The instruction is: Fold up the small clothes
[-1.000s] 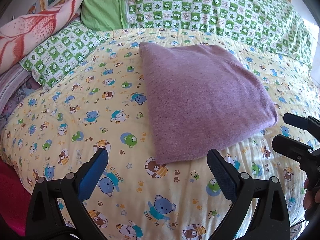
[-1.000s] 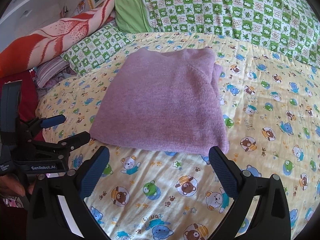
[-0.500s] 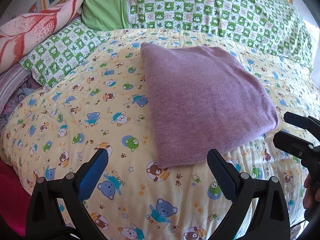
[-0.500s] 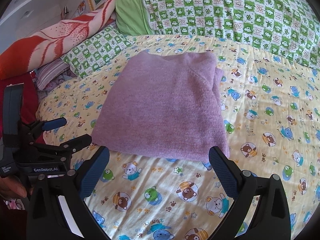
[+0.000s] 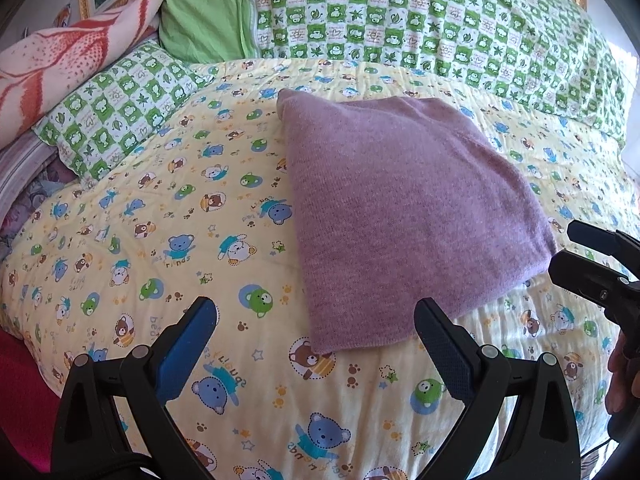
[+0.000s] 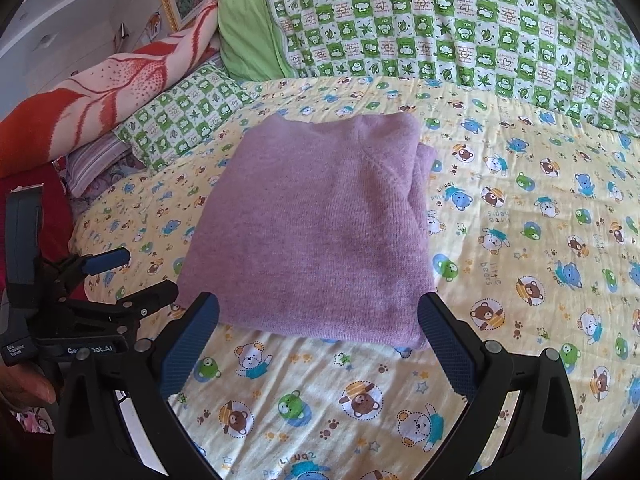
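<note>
Purple knitted sweater (image 6: 316, 236), folded into a rough rectangle, lies mid-bed on the yellow bear-print quilt (image 6: 520, 240), its near hem toward the quilt's front edge where I'm hovering. My left gripper (image 5: 316, 332) is spread wide, holding nothing, above the quilt just off the near left corner of the fold. My right gripper (image 6: 320, 330) is likewise spread and empty, just short of the near hem. Risk: the right side shows layers peeking out unevenly, so pinching only the top layer would drag the fold open. The soft knit could also slide on the quilt if one side pulls first.
</note>
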`<state>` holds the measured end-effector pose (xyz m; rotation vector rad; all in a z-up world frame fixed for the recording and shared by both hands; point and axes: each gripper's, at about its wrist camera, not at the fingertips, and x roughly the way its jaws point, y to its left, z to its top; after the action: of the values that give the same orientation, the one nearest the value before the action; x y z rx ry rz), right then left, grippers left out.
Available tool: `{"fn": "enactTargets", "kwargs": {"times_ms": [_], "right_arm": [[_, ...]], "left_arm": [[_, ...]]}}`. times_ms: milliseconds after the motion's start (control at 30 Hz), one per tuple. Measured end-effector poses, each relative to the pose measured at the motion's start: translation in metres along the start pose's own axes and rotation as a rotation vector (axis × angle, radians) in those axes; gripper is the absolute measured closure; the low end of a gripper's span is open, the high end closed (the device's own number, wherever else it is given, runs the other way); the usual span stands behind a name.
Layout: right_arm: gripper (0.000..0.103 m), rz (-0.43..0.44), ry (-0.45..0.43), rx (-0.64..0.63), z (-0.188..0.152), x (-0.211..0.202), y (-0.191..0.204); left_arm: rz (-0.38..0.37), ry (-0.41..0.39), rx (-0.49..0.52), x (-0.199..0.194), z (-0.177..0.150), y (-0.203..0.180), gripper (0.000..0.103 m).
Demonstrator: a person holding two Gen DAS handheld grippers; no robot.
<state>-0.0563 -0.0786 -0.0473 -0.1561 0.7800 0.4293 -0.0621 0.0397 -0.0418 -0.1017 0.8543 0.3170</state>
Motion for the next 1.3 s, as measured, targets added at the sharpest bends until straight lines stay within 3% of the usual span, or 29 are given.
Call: {"fn": "enactTargets", "kwargs": {"times_ms": [1300], "right_arm": [[0.003,0.006,-0.003,0.056,0.012,0.004,-0.014]], "left_arm": [[0.023,0.05,0.007,0.008,0.02,-0.004,0.004]]}}
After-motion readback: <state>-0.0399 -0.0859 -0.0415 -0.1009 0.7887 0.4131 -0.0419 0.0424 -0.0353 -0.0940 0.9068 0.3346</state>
